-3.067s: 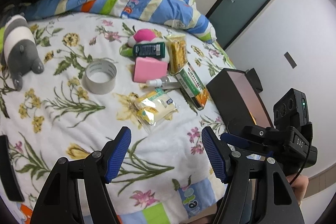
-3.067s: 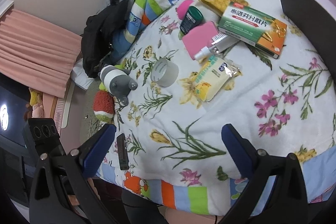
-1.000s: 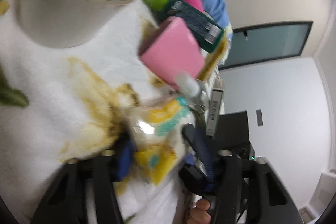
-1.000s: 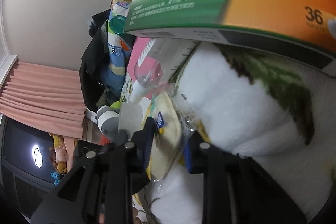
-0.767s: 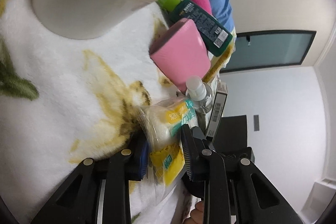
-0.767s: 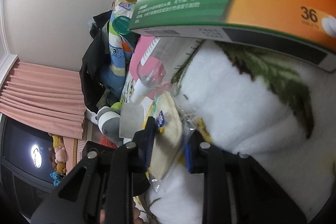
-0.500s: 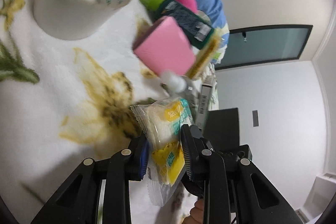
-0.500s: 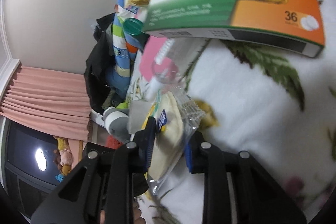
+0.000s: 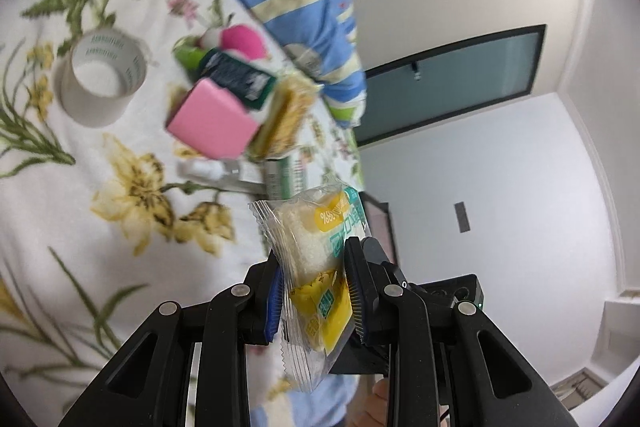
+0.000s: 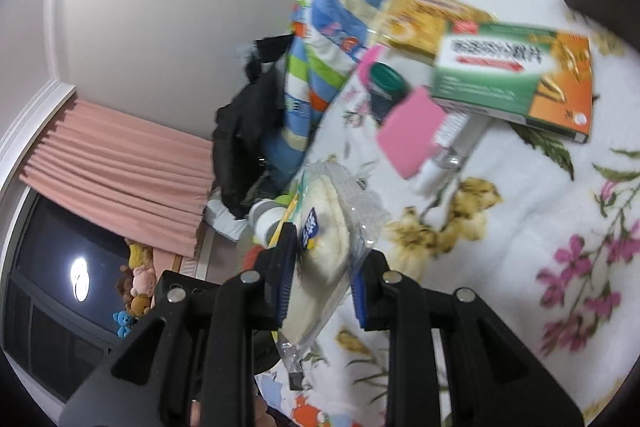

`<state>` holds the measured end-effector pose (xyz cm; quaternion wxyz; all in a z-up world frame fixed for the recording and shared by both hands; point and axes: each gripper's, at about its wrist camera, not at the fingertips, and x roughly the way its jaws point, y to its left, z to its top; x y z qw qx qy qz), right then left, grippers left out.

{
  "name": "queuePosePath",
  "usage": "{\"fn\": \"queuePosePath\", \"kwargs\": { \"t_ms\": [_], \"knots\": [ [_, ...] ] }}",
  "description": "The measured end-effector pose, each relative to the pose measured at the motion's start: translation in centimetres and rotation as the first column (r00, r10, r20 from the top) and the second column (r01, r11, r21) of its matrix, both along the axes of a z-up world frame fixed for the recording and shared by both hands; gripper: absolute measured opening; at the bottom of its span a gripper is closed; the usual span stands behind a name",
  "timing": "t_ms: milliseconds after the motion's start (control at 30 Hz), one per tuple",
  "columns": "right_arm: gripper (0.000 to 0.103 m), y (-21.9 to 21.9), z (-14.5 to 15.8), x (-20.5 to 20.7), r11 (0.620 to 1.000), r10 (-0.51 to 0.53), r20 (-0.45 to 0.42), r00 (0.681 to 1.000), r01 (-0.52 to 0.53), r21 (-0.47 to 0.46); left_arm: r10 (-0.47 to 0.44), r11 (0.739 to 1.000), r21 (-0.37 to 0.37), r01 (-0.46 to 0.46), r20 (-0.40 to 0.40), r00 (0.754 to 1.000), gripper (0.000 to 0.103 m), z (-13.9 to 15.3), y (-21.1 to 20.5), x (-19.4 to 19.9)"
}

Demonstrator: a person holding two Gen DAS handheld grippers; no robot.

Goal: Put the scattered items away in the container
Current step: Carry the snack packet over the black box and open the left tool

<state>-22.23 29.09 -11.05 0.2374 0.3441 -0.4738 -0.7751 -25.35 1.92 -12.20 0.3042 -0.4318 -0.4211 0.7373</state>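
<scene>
Above the floral blanket point(image 9: 100, 227), the left gripper point(image 9: 314, 291) and right gripper point(image 10: 324, 275) both clench one clear-wrapped snack packet point(image 9: 316, 263), lifted off it. Beyond the packet lie a pink sponge point(image 9: 212, 125), tape roll point(image 9: 100, 79) and green-orange medicine box point(image 10: 516, 75).

The snack packet point(image 9: 316, 259) is clear, glossy plastic film with crimped, serrated edges and printed yellow and teal panels. The left gripper point(image 9: 314, 291) and right gripper point(image 10: 326, 279) are matt black plastic with ribbed blue pads and small bright metal pins. The blanket point(image 9: 72, 219) looks soft, fluffy cloth with a flower print. The tape roll point(image 9: 100, 79) has a dull paper-like core. The medicine box point(image 10: 516, 75) is smooth printed card. The pink block point(image 9: 212, 123) looks matt.
</scene>
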Motion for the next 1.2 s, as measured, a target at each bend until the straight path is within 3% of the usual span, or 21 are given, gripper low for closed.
{"fn": "queuePosePath", "kwargs": {
  "t_ms": [300,567,900,1200],
  "knots": [
    [0.025,-1.1,8.5,5.9,0.999,0.017,-0.133,0.991,-0.011,0.050,0.004,1.000,0.018,-0.002,-0.123,0.992,0.028,7.7,-1.1,5.6],
    [0.025,-0.4,13.1,10.7,0.998,0.003,-0.211,0.977,0.011,0.063,-0.015,1.000,0.014,0.018,-0.206,0.978,0.028,12.7,-0.1,9.8],
    [0.025,4.5,16.1,15.6,0.994,-0.067,-0.266,0.962,0.088,0.071,-0.093,0.996,-0.008,0.094,-0.258,0.962,0.028,15.8,5.4,12.5],
    [0.025,11.7,15.5,19.1,0.980,-0.176,-0.264,0.948,0.195,0.049,-0.200,0.979,-0.029,0.200,-0.255,0.946,0.028,15.9,13.4,13.4]
  ]
}}
